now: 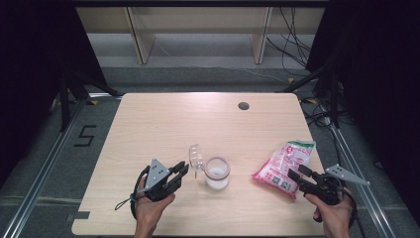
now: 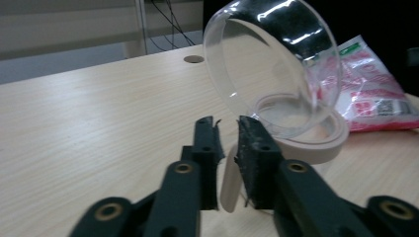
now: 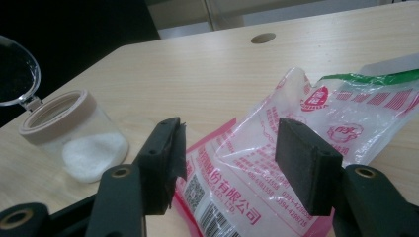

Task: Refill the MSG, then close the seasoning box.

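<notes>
From the high view, a pale wooden counter (image 1: pixel 163 124) carries a small clear glass jar (image 1: pixel 217 173) with a tan rim and white powder in the bottom, standing near the front edge at the middle. Its clear domed plastic lid (image 1: pixel 196 156) is swung open and stands up on the jar's left side. The left tool (image 1: pixel 179 174), held in the person's left hand (image 1: pixel 151 210), lies just left of the jar with its tips at the lid's hinge side. To the right of the jar, apart from it, lies a pink and white printed plastic bag (image 1: pixel 285 166) with a green strip at its far end. The right tool (image 1: pixel 298 177), held in the right hand (image 1: pixel 334 215), points at the near end of the bag. A round dark hole (image 1: pixel 243 105) sits in the counter farther back.

In the left gripper view, the left tool (image 2: pixel 227 136) has its jaws nearly together, with a pale tan tab (image 2: pixel 230 185) standing in the narrow gap between them; whether they actually pinch it I cannot tell. The domed lid (image 2: pixel 272 64) rises tilted just beyond the tips, the jar's tan rim (image 2: pixel 316 148) under it, the bag (image 2: pixel 375 94) behind.

In the right gripper view, the right tool (image 3: pixel 232 148) is spread wide, its jaws held over the near end of the bag (image 3: pixel 276 148), gripping nothing. The jar (image 3: pixel 74 138) stands to the left, lid (image 3: pixel 17 74) raised.
</notes>
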`<control>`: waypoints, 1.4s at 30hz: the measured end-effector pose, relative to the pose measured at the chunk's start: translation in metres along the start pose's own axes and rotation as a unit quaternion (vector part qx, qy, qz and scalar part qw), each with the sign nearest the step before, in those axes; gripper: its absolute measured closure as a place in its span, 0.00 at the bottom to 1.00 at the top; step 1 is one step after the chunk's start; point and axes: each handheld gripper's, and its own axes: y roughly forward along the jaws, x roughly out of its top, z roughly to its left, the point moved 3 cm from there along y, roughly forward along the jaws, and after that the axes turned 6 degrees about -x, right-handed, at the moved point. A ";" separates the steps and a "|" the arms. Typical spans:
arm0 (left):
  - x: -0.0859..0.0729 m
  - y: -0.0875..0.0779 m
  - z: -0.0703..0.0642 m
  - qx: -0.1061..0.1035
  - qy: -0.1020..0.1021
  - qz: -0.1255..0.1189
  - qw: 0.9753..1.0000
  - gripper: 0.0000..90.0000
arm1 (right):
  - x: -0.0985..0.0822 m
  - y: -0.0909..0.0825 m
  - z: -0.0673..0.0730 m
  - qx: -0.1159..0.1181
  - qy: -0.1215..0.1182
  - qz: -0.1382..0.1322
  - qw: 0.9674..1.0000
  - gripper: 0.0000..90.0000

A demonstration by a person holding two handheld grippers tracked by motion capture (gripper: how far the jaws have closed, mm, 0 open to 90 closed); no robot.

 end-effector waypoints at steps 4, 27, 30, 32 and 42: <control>0.001 0.001 0.002 0.002 0.006 0.001 1.000 0.98 | -0.002 0.000 0.004 0.012 -0.031 -0.007 0.999 0.50; 0.012 0.001 -0.004 -0.044 0.004 -0.015 0.999 1.00 | -0.012 -0.005 0.022 0.036 -0.049 0.010 0.998 0.49; 0.014 0.001 -0.006 -0.044 0.004 -0.014 0.999 0.99 | -0.014 -0.006 0.027 0.035 -0.031 0.013 0.999 0.49; 0.015 0.001 -0.006 -0.046 0.010 -0.013 0.999 0.99 | -0.013 -0.006 0.025 0.034 -0.054 0.005 0.998 0.49; 0.021 0.005 -0.011 -0.053 0.013 -0.015 0.998 0.99 | -0.017 -0.007 0.032 0.050 -0.048 0.005 0.998 0.49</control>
